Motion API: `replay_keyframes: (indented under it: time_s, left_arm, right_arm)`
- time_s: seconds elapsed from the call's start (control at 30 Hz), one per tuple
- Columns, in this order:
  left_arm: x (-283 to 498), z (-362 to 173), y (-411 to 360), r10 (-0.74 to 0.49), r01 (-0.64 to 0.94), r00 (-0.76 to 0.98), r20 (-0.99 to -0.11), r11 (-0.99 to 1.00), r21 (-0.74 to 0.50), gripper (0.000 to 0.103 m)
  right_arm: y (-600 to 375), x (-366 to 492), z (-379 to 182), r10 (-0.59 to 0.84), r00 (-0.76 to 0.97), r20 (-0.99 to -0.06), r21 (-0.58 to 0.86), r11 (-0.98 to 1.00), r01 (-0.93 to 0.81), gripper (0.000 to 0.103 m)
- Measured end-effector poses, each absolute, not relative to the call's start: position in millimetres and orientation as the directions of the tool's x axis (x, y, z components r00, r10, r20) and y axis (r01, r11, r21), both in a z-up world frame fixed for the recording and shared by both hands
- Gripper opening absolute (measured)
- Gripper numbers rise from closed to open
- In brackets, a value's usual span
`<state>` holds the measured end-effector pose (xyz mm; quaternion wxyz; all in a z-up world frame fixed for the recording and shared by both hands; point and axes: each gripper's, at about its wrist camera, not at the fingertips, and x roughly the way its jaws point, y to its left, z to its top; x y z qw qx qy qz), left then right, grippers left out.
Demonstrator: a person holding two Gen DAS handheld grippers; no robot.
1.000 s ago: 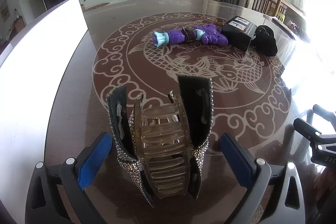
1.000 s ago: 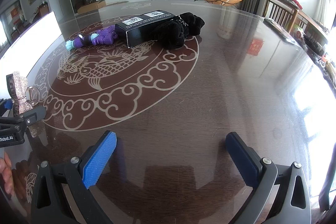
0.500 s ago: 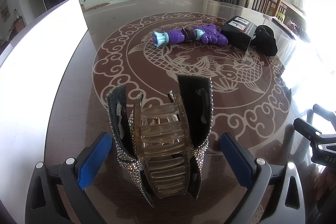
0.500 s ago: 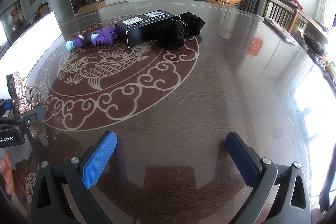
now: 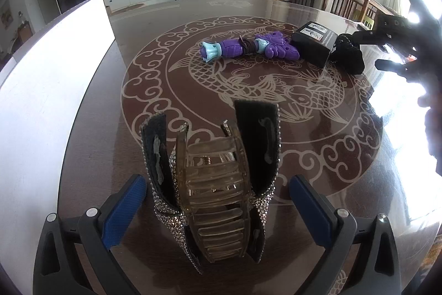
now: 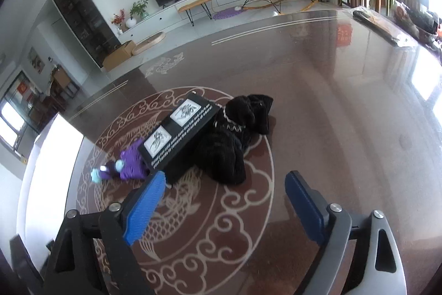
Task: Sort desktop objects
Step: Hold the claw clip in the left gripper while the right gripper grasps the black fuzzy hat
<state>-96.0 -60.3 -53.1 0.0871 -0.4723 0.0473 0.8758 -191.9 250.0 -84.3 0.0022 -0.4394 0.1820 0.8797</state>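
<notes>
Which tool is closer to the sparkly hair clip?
Left. The hair clip stands between the left tool's open pads, untouched. The right tool is far across the table, by the black box, jaws closing on nothing.

You have 1 rhinestone hair claw (image 5: 212,201) upright on the table (image 5: 110,90), 1 purple toy (image 5: 248,47), 1 black box (image 6: 179,137) with 2 white labels, and 1 black cloth bundle (image 6: 234,140). You hold 2 grippers, each with 2 blue-padded fingers (image 6: 143,201).
</notes>
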Motion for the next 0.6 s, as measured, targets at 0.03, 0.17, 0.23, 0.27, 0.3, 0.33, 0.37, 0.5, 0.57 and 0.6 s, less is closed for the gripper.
replay_keyframes:
  time_s: [0.03,0.17,0.23,0.27,0.3,0.33,0.37,0.5,0.57,0.6]
  left_arm:
    - [-96,-53,-60,0.107,-0.197,-0.539,-0.836,-0.98,0.001,0.103]
    - [-96,-53,-61,0.108,-0.197,-0.539,-0.836,-0.98,0.0,0.103]
    - [-96,-53,-60,0.108,-0.196,-0.539,-0.836,-0.981,0.0,0.103]
    - [-96,-53,-60,0.107,-0.196,-0.539,-0.835,-0.981,0.0,0.103]
    - [-96,-53,-60,0.107,-0.195,-0.539,-0.835,-0.981,0.0,0.103]
    - [-96,-53,-60,0.106,-0.194,-0.54,-0.835,-0.981,0.001,0.103]
    - [-96,-53,-60,0.105,-0.193,-0.54,-0.835,-0.981,0.001,0.103]
    - [-96,-53,-61,0.105,-0.191,-0.541,-0.835,-0.982,0.001,0.103]
    - [-96,-53,-61,0.105,-0.191,-0.541,-0.835,-0.982,0.001,0.103]
    - [-96,-53,-61,0.104,-0.191,-0.541,-0.835,-0.982,0.001,0.103]
  right_arm:
    - [248,-205,-86,-0.153,-0.59,-0.793,0.312,-0.934,-0.177,0.078]
    - [243,-232,-102,-0.133,-0.519,-0.844,0.271,-0.941,-0.201,0.054]
    - [248,-235,-109,-0.167,-0.517,-0.839,0.304,-0.933,-0.192,0.034]
    - [250,-232,-108,-0.162,-0.531,-0.832,0.301,-0.935,-0.185,0.034]
    - [249,-226,-107,-0.15,-0.539,-0.829,0.282,-0.944,-0.172,0.033]
    - [248,-220,-106,-0.148,-0.544,-0.826,0.269,-0.951,-0.15,0.033]
    - [247,-212,-105,-0.159,-0.547,-0.822,0.265,-0.957,-0.12,0.033]
    - [234,-159,-99,-0.199,-0.549,-0.812,0.214,-0.976,0.037,0.033]
    - [227,-122,-99,-0.224,-0.548,-0.806,0.193,-0.975,0.113,0.033]
    - [225,-101,-100,-0.236,-0.552,-0.8,0.185,-0.972,0.147,0.033]
